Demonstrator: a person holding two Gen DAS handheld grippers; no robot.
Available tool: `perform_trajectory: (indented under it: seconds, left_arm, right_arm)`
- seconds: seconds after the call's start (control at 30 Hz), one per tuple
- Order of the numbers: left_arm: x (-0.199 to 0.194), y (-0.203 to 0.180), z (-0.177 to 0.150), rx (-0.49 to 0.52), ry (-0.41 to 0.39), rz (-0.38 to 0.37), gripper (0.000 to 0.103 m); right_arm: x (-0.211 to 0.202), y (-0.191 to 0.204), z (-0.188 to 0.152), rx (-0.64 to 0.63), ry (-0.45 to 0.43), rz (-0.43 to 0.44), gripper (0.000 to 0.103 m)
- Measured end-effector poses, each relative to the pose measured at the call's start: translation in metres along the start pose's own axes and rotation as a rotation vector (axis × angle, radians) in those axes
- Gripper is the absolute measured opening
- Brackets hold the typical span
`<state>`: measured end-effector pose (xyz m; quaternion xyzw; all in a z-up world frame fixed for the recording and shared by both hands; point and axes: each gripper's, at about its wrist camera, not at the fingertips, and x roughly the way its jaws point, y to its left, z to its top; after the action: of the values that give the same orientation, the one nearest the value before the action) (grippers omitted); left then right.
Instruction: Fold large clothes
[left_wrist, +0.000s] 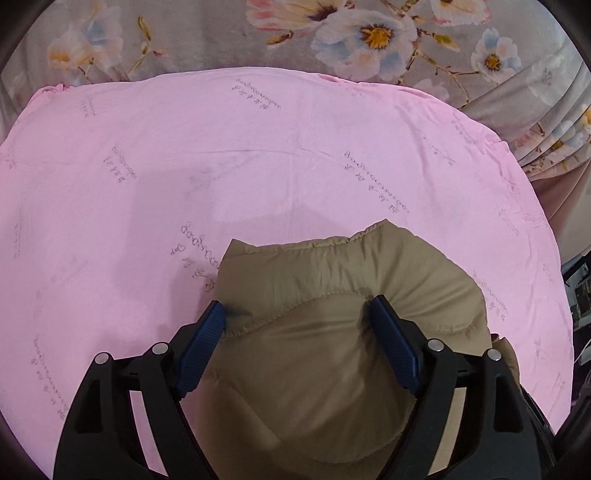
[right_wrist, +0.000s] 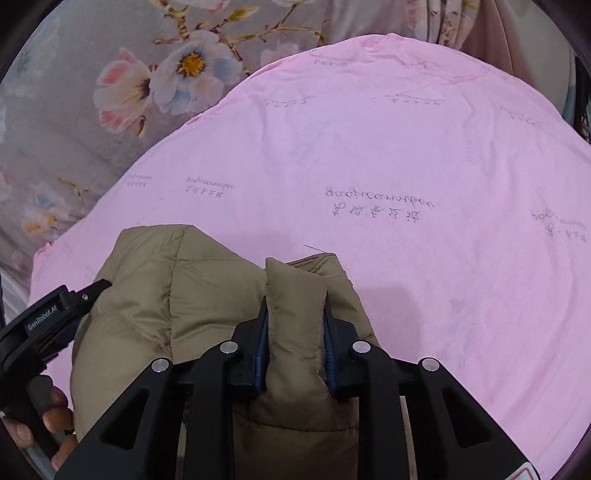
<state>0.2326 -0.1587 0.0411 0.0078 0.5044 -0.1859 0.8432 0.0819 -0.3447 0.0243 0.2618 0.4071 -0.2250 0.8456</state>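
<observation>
Khaki quilted jacket (right_wrist: 155, 295), one garment, lies bunched on one pink sheet (right_wrist: 406, 155); right gripper (right_wrist: 295, 325) fingers pinch a fold, left gripper (left_wrist: 295, 314) fingers straddle it wide.

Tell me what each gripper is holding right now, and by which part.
The right gripper pinches a raised fold of the tan padded jacket. The left gripper straddles a bulging padded part, jaws wide; a firm hold cannot be told.
</observation>
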Motion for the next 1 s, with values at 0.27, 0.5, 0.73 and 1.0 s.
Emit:
perform_trajectory:
  seconds: [0.27,0.5,0.73,1.0]
  left_arm:
    - [0.012,-0.005,-0.009,0.045,-0.054,0.071,0.083]
    - [0.020,-0.010,-0.013,0.064,-0.085,0.119,0.084]
    - [0.023,-0.014,-0.016,0.077,-0.111,0.148,0.085]
    - [0.013,-0.014,-0.017,0.086,-0.121,0.155,0.084]
  right_arm:
    - [0.011,0.004,-0.004,-0.083,-0.015,-0.027,0.024]
    - [0.021,0.000,-0.002,-0.084,-0.024,-0.006,0.025]
    - [0.023,-0.003,-0.005,-0.076,-0.046,0.011,0.026]
    - [0.017,-0.017,-0.004,-0.028,-0.044,0.104,0.028]
